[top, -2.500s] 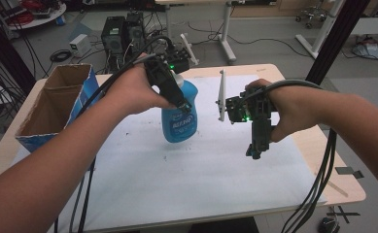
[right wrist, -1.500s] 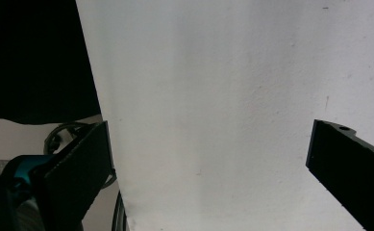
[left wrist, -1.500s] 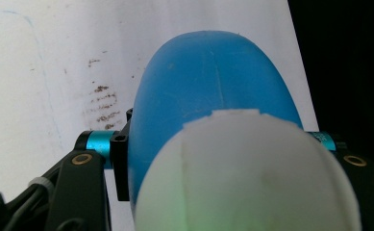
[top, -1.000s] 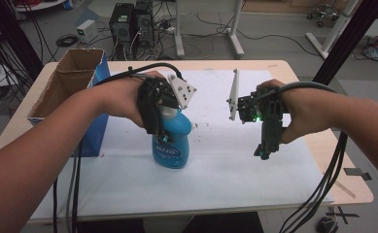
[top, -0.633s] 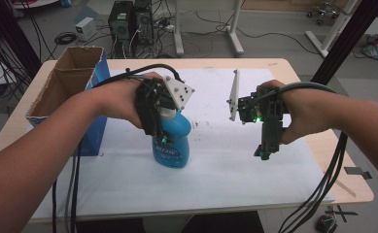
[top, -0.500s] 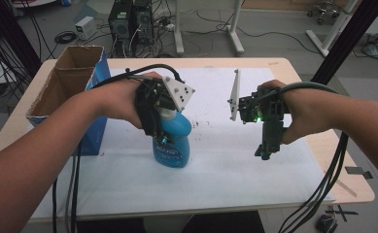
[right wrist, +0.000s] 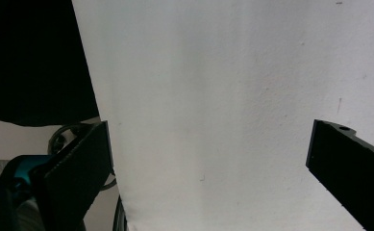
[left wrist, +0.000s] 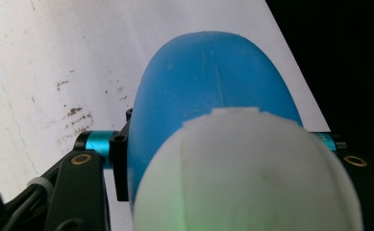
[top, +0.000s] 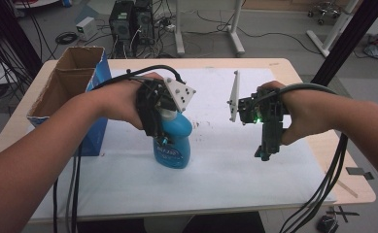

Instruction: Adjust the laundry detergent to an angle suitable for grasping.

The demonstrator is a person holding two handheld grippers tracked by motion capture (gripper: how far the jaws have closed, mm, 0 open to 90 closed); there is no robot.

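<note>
A blue spray bottle [top: 173, 143] with a white head stands upright on the white sheet [top: 225, 184], left of the table's middle. My left gripper [top: 158, 121] comes at it from above and is shut on its neck. In the left gripper view the white head [left wrist: 252, 173] and blue body [left wrist: 199, 82] sit between the two black jaws of the left gripper [left wrist: 223, 154]. My right gripper [top: 268, 148] hangs to the right of the bottle, pointing down over the sheet. In the right gripper view the right gripper [right wrist: 208, 159] stands open, with bare white sheet [right wrist: 223, 96] between its jaws.
An open cardboard box [top: 65, 82] with a blue side stands at the table's left, close to my left forearm. Small brown stains [top: 202, 126] mark the sheet between the grippers. Bare wooden tabletop [top: 344, 170] shows at the right edge. Cables hang over the front edge.
Since the earliest frame the left gripper has brought the tilted bottle down and nearer, so it stands upright. Over the last second neither hand has moved.
</note>
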